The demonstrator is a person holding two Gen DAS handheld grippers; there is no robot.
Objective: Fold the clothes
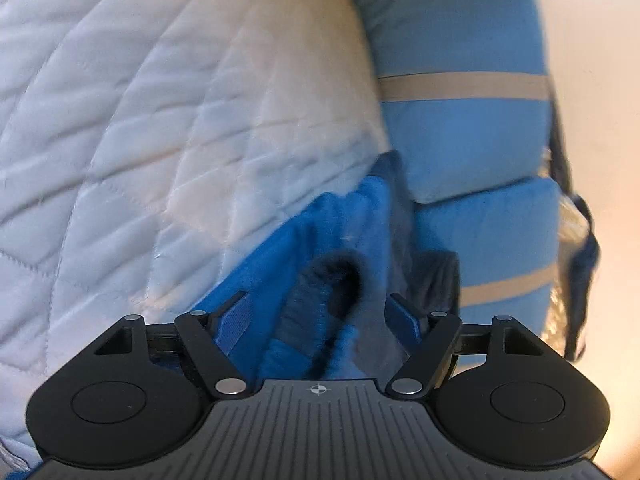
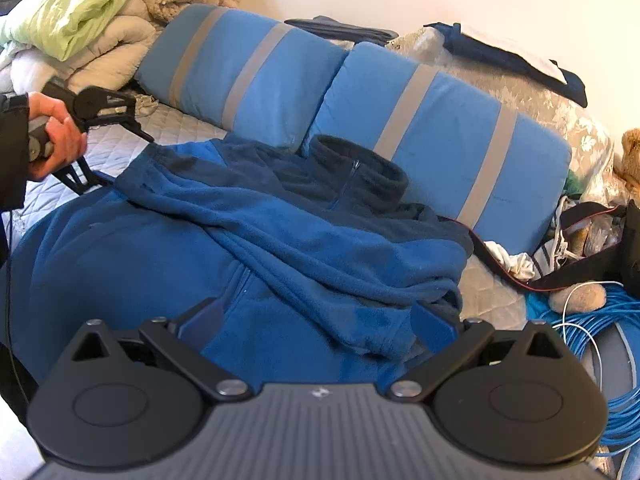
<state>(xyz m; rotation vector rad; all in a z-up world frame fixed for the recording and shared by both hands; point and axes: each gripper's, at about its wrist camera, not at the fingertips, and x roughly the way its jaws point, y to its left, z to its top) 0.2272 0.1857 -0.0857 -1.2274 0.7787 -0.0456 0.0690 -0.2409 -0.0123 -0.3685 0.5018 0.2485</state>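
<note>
A blue fleece jacket lies on the bed with its dark collar toward the pillows. One sleeve is folded across the body. My left gripper, held by a hand, is at the jacket's far left edge. In the left wrist view the left gripper stands open, with the sleeve's dark cuff bunched loosely between its fingers. My right gripper hovers open over the jacket's near part, close to the folded sleeve end.
Two blue pillows with grey stripes line the wall behind the jacket. The white quilted mattress extends left. A pile of blankets sits at the back left. At the right lie a blue cable coil and a black bag.
</note>
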